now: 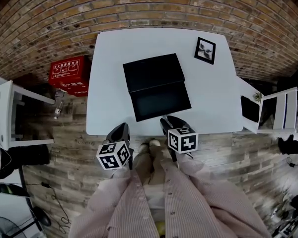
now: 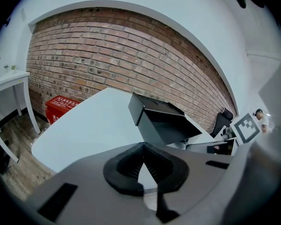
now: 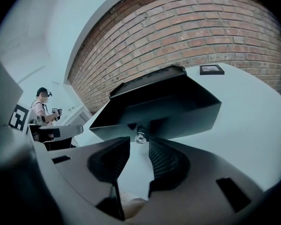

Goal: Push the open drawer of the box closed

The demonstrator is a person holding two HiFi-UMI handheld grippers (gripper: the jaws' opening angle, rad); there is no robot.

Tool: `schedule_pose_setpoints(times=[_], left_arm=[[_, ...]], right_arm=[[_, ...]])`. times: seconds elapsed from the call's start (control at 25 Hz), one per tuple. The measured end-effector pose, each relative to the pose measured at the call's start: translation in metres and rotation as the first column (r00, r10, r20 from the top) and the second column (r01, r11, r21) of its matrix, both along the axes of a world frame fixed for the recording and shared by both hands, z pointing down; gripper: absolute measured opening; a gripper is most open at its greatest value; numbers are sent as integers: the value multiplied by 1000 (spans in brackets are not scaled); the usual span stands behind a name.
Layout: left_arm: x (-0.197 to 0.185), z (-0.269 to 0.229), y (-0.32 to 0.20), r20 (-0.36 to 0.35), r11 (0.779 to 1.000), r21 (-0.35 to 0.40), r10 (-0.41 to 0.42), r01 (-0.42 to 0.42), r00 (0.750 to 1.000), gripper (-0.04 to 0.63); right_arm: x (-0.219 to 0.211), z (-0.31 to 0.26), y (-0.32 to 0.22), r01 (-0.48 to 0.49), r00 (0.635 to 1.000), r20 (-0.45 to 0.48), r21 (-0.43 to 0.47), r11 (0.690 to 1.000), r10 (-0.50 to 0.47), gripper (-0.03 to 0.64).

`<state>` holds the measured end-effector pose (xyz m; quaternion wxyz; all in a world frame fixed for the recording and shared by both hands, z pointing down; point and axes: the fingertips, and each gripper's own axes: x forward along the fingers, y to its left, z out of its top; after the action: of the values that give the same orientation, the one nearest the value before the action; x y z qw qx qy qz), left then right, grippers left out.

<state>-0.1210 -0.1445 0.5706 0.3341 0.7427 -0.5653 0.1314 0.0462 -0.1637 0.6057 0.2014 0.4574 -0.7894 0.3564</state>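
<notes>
Black drawer (image 1: 161, 100) lies just beyond the right gripper (image 1: 170, 121), fingers spread and empty; left gripper (image 1: 120, 131), fingers together, sits farther left.

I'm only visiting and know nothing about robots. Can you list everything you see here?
Table: one, white, centre.
Box: one, black, on the table.
Drawer: one, black, open toward the person.
Knob: one, silvery, on the drawer's front.
Framed picture: one, black frame, table's far right corner.
Red box: one, on the floor left of the table.
Brick wall: behind the table.
Left gripper: one, grey, jaws together, empty.
Right gripper: one, grey, jaws apart, facing the knob.
Sleeves: two, striped pink.
</notes>
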Motion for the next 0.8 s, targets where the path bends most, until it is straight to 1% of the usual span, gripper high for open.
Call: schedule_pose_setpoints(times=[0.12,0.28,0.36,0.8], left_arm=[[0,0,-1,-2,1000,-4,14,-14,1000,-5],[-3,1,-2,3,1000,-11,26,-26,1000,-5],[-5,1,-3,1,999,-13,32,-32,999,-5],[-3,1,-8,-11,998,-14,57,-57,998,-5]], right_arm=[[-4,0,1,11,1000,-18,0,1000,-11,129],[-1,2,1,-9,999,-49,2,1000,9,87],[-1,2,1,-16,998,-59,2,1000,16,80],[0,0,0,-25,996,-80,-9,1000,24,78]])
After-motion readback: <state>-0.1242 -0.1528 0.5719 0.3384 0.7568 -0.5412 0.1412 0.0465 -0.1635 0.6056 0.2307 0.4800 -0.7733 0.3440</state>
